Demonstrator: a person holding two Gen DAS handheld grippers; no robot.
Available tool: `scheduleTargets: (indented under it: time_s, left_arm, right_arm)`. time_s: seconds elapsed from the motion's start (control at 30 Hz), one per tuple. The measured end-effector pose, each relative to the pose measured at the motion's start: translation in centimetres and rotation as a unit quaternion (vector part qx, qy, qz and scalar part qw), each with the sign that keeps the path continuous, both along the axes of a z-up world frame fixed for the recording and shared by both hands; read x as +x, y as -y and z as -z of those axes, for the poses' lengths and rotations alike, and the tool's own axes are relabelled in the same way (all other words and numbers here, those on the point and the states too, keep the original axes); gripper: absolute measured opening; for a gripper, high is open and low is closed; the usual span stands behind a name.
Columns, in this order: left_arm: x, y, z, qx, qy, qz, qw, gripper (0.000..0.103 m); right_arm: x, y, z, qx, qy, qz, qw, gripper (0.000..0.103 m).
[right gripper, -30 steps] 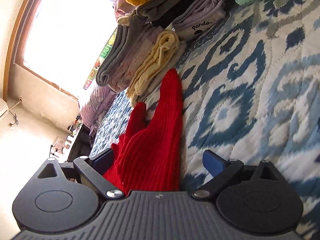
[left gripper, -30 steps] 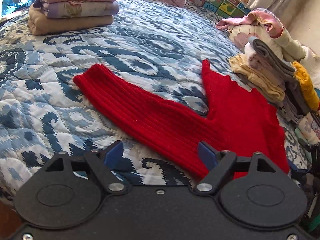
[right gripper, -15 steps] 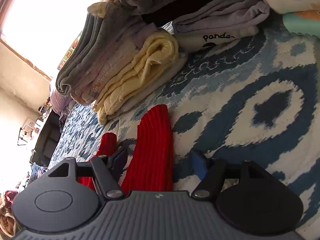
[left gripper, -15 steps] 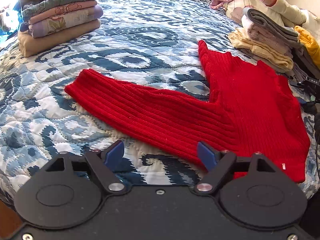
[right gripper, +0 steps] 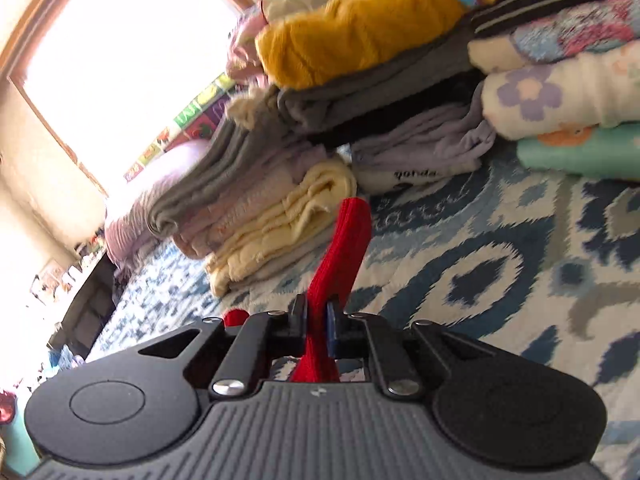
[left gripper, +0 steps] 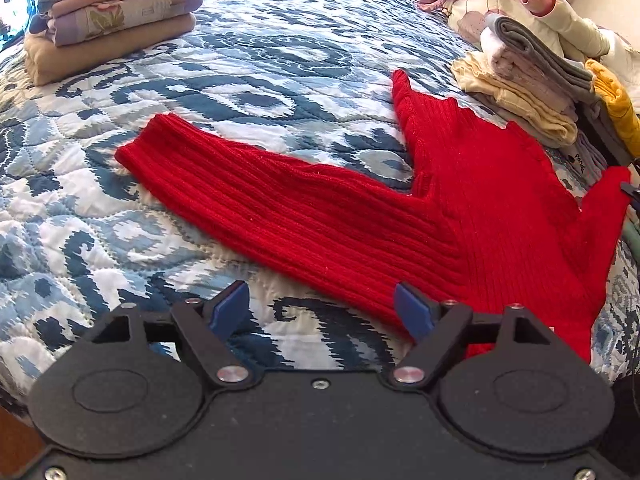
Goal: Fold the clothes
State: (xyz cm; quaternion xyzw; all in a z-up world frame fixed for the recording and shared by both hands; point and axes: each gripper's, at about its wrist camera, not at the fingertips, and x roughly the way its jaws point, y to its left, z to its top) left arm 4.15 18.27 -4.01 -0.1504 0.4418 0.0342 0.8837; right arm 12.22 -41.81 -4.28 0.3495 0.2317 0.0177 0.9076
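A red ribbed knit sweater (left gripper: 460, 216) lies spread on the blue and white quilt (left gripper: 248, 64). One sleeve stretches to the left, the body lies to the right. My left gripper (left gripper: 322, 310) is open and empty, just short of the sweater's near edge. My right gripper (right gripper: 317, 314) is shut on the other red sleeve (right gripper: 344, 248), which sticks up past the fingers. That sleeve shows lifted at the right edge of the left wrist view (left gripper: 604, 208).
A stack of folded clothes (left gripper: 108, 16) sits at the far left of the bed. A heap of folded and loose clothes (left gripper: 532, 80) lies at the right, close behind the held sleeve (right gripper: 360, 128). A bright window (right gripper: 100, 52) is beyond.
My right gripper closed on the red sleeve and lifted it. My left gripper drew back a little, still open, and more of the sweater shows.
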Motion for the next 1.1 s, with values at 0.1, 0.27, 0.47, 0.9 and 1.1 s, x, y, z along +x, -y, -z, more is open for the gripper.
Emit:
scheduleTargets:
  time_s: [0.1,0.27,0.47,0.9,1.1]
  left_arm:
    - [-0.1,-0.1,0.0,-0.002,0.003,0.0,1.0,0.081]
    - [0.1,0.1,0.1,0.003,-0.002,0.005,1.0,0.081]
    - [-0.3,-0.2,-0.1,0.002,0.007,-0.004,1.0,0.081]
    - [-0.2,0.1,-0.1,0.009,0.002,-0.003,1.0,0.081]
    - [-0.3,0.0,-0.2,0.003,0.006,-0.004,1.0,0.081]
  right_arm:
    - [-5.8,0.6,-1.9,0.003,0.045,0.049,0.998,0.01]
    - [-10.2,2.4,-0.5,-0.024,0.025,0.104,0.994,0.009]
    - [-9.7,4.9,5.1,-0.034,-0.085,0.131,0.987,0.012]
    - [-8.9,-4.8,-0.6,-0.092,-0.03,-0.106,0.99,0.033]
    - [-8.2,-9.8,3.6,-0.15,-0.114,-0.179,0.966,0.03]
